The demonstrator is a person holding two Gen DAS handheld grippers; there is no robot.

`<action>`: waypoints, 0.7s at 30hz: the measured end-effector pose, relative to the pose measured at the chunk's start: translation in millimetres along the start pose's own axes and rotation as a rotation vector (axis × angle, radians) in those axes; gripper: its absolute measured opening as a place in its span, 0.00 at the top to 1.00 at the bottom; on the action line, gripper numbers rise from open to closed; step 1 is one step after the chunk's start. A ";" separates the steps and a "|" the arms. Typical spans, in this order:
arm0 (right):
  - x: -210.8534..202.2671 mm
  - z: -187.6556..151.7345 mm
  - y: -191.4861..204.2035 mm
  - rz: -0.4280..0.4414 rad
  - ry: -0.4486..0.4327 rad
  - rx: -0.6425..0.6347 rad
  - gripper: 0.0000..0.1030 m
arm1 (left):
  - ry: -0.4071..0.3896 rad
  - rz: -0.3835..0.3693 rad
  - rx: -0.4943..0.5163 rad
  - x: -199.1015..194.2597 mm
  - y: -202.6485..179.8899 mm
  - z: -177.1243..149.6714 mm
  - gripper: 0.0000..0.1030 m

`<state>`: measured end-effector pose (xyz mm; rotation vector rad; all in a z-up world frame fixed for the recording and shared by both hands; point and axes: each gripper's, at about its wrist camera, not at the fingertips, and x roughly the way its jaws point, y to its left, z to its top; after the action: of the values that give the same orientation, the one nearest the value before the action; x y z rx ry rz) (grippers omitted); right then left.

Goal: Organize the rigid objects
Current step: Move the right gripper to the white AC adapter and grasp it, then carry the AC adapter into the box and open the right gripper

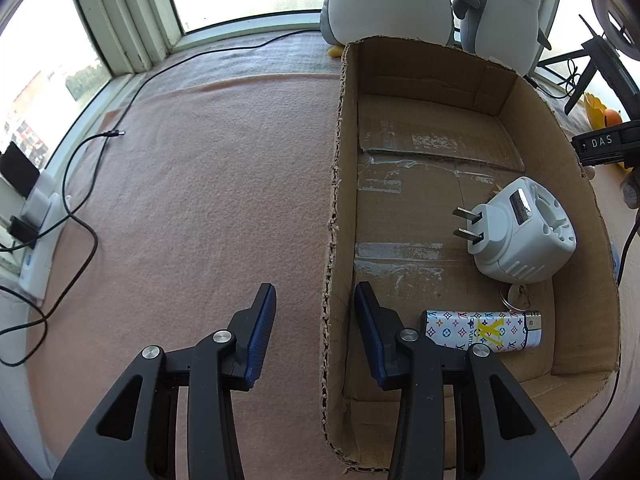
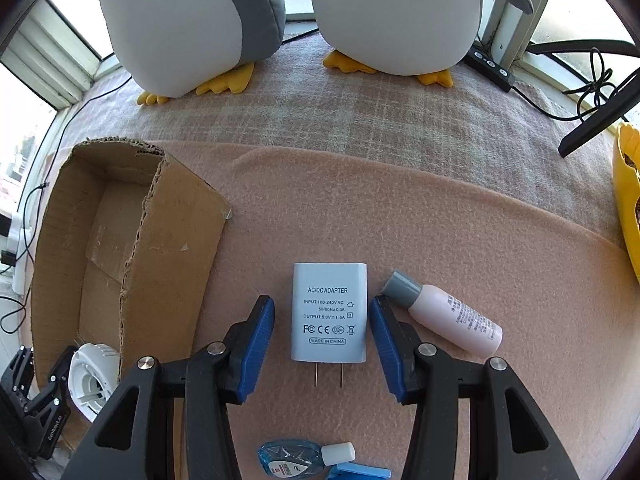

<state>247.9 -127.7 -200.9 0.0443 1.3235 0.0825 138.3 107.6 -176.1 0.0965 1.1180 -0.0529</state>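
**Object count by kind**

One brown cardboard box (image 1: pixel 576 216); two plug adapters: round white (image 1: pixel 520 232), flat pale-blue (image 2: pixel 329 312); one patterned lighter (image 1: pixel 480 330); two small bottles: pink (image 2: pixel 448 316), blue (image 2: pixel 296 456); two grey-and-white plush penguins (image 2: pixel 180 24) (image 2: pixel 396 12).

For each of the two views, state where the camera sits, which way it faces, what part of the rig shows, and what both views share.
Left wrist: on the left hand-held gripper, looking forward and down; open fingers straddle the cardboard box wall.
Right wrist: on the right hand-held gripper, looking forward and down; open fingers flank the AC/DC adapter.
Shared: box, white plug unit, penguin plushies.
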 end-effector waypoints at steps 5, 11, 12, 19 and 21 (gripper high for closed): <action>2.7 -1.4 6.3 -0.034 0.001 -0.023 0.64 | 0.000 0.000 0.000 0.0 0.2 -0.1 0.61; 0.6 -2.0 1.1 -0.024 -0.009 0.004 0.69 | -0.001 -0.001 0.000 -0.1 0.1 0.2 0.61; 0.1 -3.4 1.1 -0.021 -0.010 0.005 0.69 | -0.001 -0.001 0.000 -0.1 0.1 0.2 0.61; -27.4 -21.9 -7.6 0.023 -0.072 0.027 0.69 | -0.002 0.000 0.000 -0.3 0.0 0.3 0.61; -37.2 -25.3 -5.4 0.030 -0.098 0.026 0.69 | -0.001 0.000 0.000 -0.3 0.1 0.2 0.61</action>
<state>214.5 -136.6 -171.5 0.0891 1.2260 0.0870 138.3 107.7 -175.8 0.0963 1.1166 -0.0533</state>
